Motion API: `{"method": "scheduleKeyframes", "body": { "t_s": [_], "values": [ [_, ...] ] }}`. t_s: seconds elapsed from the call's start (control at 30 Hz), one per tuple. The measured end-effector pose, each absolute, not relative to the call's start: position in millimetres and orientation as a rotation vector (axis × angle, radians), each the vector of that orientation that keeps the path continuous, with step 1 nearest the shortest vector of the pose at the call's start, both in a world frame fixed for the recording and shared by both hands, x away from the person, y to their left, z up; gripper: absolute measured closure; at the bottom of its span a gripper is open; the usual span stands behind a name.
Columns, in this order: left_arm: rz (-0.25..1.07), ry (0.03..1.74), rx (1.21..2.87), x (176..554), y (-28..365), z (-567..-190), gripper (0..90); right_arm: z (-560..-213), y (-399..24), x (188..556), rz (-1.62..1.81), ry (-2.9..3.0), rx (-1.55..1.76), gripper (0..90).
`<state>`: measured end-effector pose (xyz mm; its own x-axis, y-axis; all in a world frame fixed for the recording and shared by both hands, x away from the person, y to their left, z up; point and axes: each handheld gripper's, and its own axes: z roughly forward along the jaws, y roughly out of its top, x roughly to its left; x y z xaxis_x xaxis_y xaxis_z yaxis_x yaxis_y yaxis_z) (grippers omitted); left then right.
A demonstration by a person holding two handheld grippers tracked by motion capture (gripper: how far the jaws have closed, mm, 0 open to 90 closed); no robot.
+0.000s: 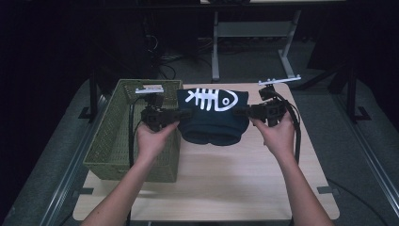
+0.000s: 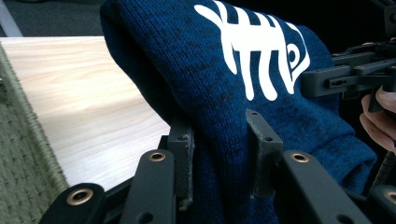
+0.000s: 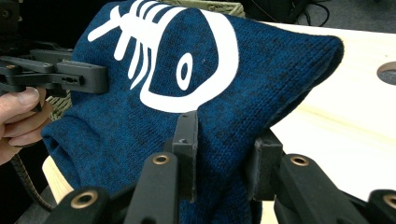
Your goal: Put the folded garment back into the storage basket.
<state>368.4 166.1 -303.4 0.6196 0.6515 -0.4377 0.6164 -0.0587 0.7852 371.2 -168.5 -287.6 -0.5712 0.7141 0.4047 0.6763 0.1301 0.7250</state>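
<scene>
A folded dark blue knit garment [image 1: 214, 115] with a white fish-skeleton print hangs above the wooden table [image 1: 235, 183], held from both sides. My left gripper [image 1: 184, 114] is shut on its left edge; in the left gripper view the blue garment [image 2: 243, 93] bulges up between the two pads [image 2: 184, 154]. My right gripper [image 1: 240, 112] is shut on the right edge; in the right gripper view the garment [image 3: 187, 93] is pinched between the fingers [image 3: 187, 140]. The other hand's gripper body [image 3: 60, 74] shows across the cloth.
An olive woven basket [image 1: 117, 136] stands on the table's left side, right beside my left hand. Bare wood lies in front of and under the garment. A round hole [image 3: 387, 72] sits in the tabletop. Beyond the table are a metal desk frame [image 1: 254, 47] and cables.
</scene>
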Motion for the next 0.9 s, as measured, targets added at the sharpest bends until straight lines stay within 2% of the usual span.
{"method": "scheduleKeyframes", "body": {
  "t_s": [0.9],
  "values": [
    [0.072,1.09,1.716,367,208,-297,67.7,-282,-126,385,1.481,2.388,1.386,69.1]
  ]
}}
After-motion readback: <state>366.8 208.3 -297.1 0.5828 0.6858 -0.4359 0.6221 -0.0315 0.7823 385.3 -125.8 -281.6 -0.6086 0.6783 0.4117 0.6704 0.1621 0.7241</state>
